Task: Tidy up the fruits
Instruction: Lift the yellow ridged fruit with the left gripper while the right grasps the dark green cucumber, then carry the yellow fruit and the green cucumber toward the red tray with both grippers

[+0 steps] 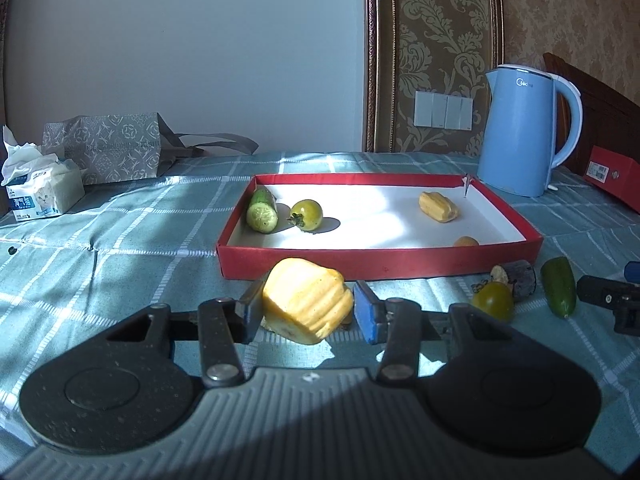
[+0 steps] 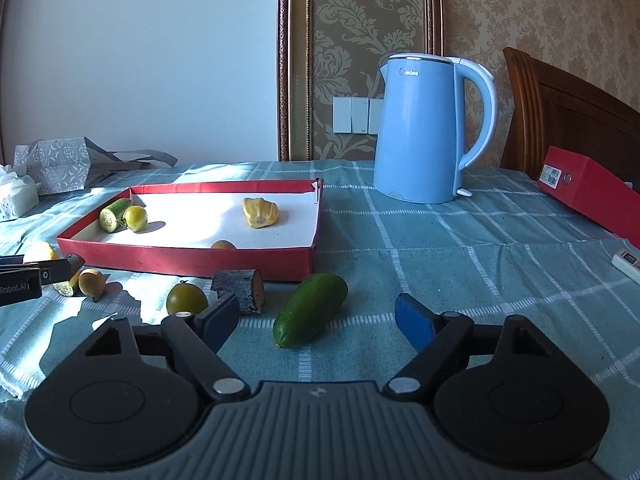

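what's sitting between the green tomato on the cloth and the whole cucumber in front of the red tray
A dark cut chunk with a yellowish face lies between the tomato and cucumber, in the right wrist view.

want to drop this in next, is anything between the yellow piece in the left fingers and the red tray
Only the tray's near wall. The left gripper holds the yellow piece just in front of that wall, with bare cloth between. It would likely need lifting over the rim; the white floor beyond looks free mid-tray.
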`<state>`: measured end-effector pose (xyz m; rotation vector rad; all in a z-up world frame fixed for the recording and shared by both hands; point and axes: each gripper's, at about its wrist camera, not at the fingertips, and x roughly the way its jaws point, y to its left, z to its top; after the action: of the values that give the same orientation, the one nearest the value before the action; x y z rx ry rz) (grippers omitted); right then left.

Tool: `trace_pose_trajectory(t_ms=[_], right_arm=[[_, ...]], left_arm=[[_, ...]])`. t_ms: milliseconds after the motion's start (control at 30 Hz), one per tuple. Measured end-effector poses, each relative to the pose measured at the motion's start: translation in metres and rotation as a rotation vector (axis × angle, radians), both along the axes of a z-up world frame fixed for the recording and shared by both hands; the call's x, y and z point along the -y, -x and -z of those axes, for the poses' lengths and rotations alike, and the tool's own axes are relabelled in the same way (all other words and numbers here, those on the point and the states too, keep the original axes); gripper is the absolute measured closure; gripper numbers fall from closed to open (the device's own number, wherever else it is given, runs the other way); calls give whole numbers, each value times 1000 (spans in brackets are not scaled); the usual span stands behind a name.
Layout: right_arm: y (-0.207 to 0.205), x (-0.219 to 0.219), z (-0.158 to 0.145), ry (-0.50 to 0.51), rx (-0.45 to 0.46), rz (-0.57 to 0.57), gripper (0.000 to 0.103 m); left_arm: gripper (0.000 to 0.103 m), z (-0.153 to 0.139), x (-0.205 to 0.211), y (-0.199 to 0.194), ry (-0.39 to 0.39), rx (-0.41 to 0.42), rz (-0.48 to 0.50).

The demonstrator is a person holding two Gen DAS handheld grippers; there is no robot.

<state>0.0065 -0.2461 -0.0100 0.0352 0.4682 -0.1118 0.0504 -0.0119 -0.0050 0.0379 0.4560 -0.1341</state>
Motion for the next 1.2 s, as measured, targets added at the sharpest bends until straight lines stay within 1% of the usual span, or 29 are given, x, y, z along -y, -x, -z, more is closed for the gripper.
trace_pose_trajectory(t_ms=[67, 100, 167, 367, 433, 500, 600, 833, 867, 900, 1033, 1200], right_arm=[[-7, 1, 4, -4, -16, 23, 23], [-10, 1, 6, -5, -23, 31, 29], [-17, 0, 9, -10, -46, 40, 35], [-30, -3, 17, -35, -79, 38, 35], [-34, -4, 18, -32, -84, 39, 38], [-37, -4, 18, -35, -93, 39, 49], [-43, -4, 20, -39, -117, 41, 57], [-48, -4, 23, -65, -132, 56, 58], [-49, -4, 23, -68, -132, 56, 59], [-50, -3, 23, -74, -132, 54, 63], [-50, -3, 23, -79, -137, 48, 64], [-47, 2, 22, -106, -136, 46, 70]], left_arm=[[59, 0, -1, 0, 3, -1, 3], [59, 0, -1, 0, 4, 0, 2], [59, 0, -2, 1, 4, 4, 0], [59, -1, -2, 2, 4, 13, -1], [59, -2, -2, 2, 2, 14, -1], [59, -2, -2, 2, 2, 15, 0], [59, -2, -3, 2, 4, 15, 1], [59, -2, -2, 2, 1, 15, 6], [59, -2, -2, 3, 0, 15, 7], [59, -2, -2, 3, -1, 16, 7], [59, -2, -2, 3, -1, 18, 7], [59, -2, -3, 3, 0, 16, 4]])
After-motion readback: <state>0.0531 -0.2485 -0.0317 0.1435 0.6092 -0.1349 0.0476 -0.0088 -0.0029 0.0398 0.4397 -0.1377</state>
